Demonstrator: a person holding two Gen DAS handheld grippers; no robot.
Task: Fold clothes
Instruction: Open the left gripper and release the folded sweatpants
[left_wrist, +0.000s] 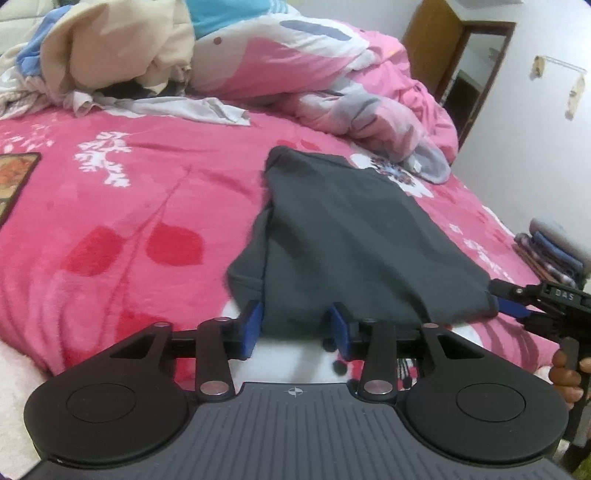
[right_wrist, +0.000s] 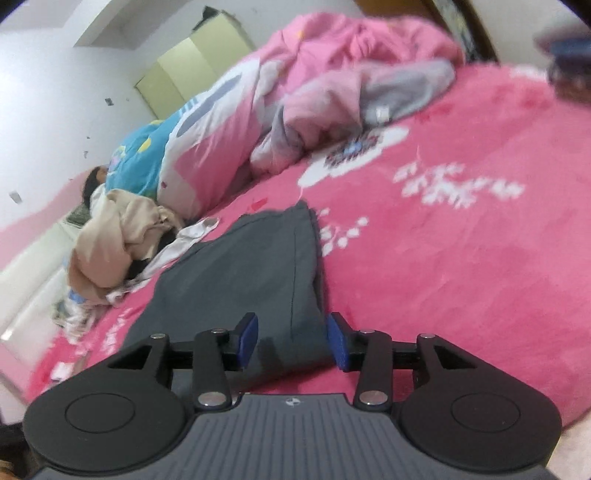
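The left gripper (left_wrist: 295, 328) has its jaws partly apart, with the near hem of the dark grey garment (left_wrist: 354, 236) lying between the blue pads (left_wrist: 251, 328); the pads do not visibly press on the cloth. The right gripper (right_wrist: 291, 341) likewise stands with its jaws moderately apart over the near edge of the same garment (right_wrist: 243, 273), one pad on either side of a lengthwise fold, with no clear pinch. In the left wrist view the right gripper (left_wrist: 517, 306) shows at the garment's near right corner, with a hand (left_wrist: 567, 373) wrapped round its handle.

The garment lies flat and lengthwise on the bed (left_wrist: 122, 229), folded into a long strip that runs away from the grippers. The bed is covered with a bright pink plush blanket printed with white sprigs, a white flower and red leaves. Beyond the garment a pink and grey quilt (left_wrist: 373, 92) is bunched up. To the left of the quilt sits a heap of beige and white clothes (left_wrist: 110, 51), with a blue patterned cover behind it. A stack of folded clothes (left_wrist: 550, 251) rests at the bed's right edge. The walls are white; a brown wooden door frame (left_wrist: 476, 66) stands behind the quilt, and pale yellow-green cupboard doors (right_wrist: 188, 70) show in the right wrist view, which is blurred.
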